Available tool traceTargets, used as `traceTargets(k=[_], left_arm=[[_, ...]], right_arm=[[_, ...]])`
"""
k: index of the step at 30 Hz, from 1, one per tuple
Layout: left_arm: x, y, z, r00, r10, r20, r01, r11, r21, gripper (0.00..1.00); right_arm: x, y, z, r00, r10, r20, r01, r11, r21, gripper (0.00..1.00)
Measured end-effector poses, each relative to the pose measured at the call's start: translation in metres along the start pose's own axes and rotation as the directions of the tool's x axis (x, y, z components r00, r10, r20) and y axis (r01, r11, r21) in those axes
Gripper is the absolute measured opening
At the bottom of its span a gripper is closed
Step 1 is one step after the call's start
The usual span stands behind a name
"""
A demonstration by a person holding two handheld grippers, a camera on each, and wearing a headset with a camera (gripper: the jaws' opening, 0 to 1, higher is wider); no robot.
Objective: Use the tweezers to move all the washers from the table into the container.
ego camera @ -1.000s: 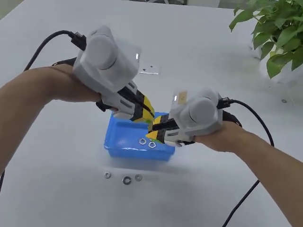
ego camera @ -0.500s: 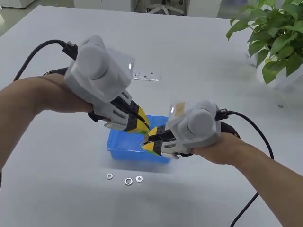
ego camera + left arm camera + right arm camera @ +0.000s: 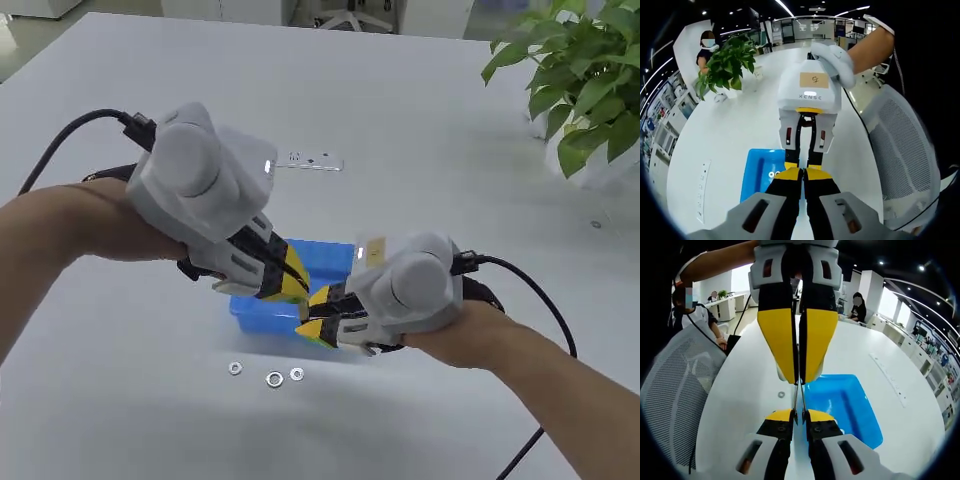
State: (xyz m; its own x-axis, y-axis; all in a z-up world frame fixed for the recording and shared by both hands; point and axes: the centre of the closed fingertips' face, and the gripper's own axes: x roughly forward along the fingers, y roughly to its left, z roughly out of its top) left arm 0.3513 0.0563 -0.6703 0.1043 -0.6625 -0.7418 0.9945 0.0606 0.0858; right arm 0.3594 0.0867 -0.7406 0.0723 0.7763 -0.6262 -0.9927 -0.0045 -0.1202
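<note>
Tweezers [image 3: 797,401] are clamped by left gripper [image 3: 292,287] and right gripper [image 3: 314,327] together, seemingly re-seating them over the blue container [image 3: 335,255] mid-frame.

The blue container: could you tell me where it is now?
In the head view the blue container sits on the white table under the left gripper and right gripper, with three washers close in front.

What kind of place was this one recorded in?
Probably an open-plan office: a large white table, a grey mesh office chair beside it, a leafy green potted plant, and people seated at desks behind.
</note>
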Motion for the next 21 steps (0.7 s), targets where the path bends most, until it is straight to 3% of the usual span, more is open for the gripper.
traceTargets(k=[21], left_arm=[[0.013, -0.021, -0.018, 0.9996, -0.025, -0.013, 0.025, 1.000, 0.002, 0.05]], right_arm=[[0.017, 0.025, -0.013, 0.9991, 0.040, -0.013, -0.040, 0.999, -0.003, 0.12]])
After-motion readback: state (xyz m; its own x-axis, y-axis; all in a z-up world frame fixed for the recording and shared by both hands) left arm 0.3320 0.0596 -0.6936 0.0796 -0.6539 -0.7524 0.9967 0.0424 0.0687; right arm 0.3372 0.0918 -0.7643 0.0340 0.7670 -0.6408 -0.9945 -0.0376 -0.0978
